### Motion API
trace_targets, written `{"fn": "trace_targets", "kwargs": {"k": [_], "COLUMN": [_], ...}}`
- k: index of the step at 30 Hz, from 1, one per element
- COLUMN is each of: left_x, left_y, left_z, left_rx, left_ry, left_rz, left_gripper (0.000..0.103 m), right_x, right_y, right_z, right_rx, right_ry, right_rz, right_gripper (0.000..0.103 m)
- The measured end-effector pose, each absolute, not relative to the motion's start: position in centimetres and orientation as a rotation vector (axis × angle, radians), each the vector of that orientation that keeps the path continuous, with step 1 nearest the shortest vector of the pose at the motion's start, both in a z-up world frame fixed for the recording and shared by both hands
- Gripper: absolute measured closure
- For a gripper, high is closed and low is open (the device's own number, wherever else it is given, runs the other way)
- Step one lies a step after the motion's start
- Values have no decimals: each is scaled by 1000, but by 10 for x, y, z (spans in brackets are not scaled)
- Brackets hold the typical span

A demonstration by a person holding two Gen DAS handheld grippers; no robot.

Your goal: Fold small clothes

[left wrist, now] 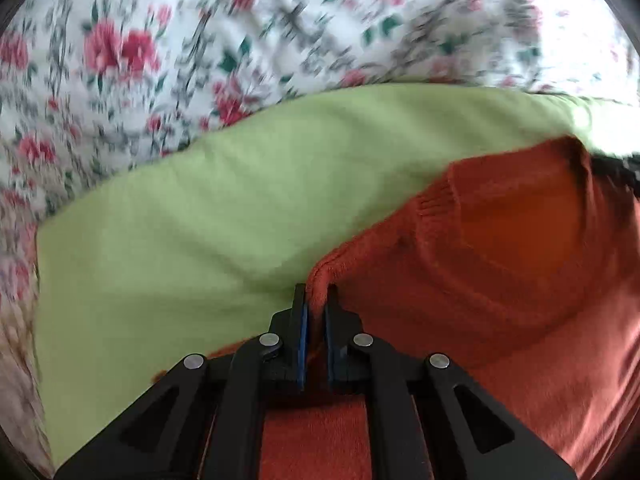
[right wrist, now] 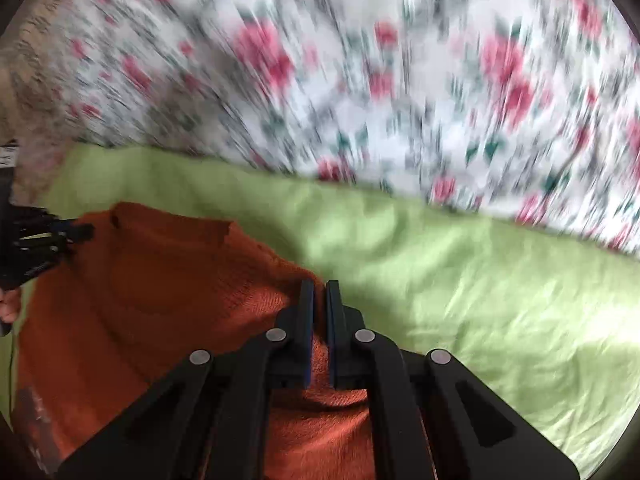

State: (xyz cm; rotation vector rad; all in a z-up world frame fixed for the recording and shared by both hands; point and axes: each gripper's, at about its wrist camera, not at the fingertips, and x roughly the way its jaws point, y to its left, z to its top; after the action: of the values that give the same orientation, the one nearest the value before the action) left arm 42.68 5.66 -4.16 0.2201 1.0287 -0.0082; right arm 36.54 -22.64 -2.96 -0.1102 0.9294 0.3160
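Note:
An orange knitted garment point(left wrist: 500, 264) hangs between both grippers above a light green cloth point(left wrist: 192, 232). My left gripper point(left wrist: 316, 294) is shut on a pinched corner of the orange knit. In the right wrist view my right gripper point(right wrist: 320, 290) is shut on another corner of the same garment point(right wrist: 152, 292), which spreads to the left. The left gripper point(right wrist: 80, 232) shows at the far left edge of that view, holding the garment's far corner. A ribbed edge and a fold run across the knit.
The green cloth point(right wrist: 480, 280) lies on a white bedsheet with red flowers point(left wrist: 168, 48), which also fills the top of the right wrist view point(right wrist: 400, 80). The background is blurred by motion. A hand shows at the left edge point(right wrist: 10, 306).

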Motion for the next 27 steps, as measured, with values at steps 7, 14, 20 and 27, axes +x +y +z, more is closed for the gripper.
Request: {"fn": "trace_targets", "kwargs": {"k": [7,14,20,27], "left_x": [426,324,175,56], "left_y": [78,110,110,119], "left_z": [-10,18,-5,-30], "left_rx": [116,7,-44,-249], "left_ry": [1051,1042,1138,1332], "left_rz": [72,77,140,139], "left_gripper": [46,39,30,30], "right_x": [369,287,204,117], "right_y": [-219,-261,-280,-286], "right_z": [-30,16,8,1], "right_rx": [-38,119,176,255], "right_ry": [972,939,1039,1105], "right_rz": [266,318,330,303], "right_gripper": [85,59,59,58]}}
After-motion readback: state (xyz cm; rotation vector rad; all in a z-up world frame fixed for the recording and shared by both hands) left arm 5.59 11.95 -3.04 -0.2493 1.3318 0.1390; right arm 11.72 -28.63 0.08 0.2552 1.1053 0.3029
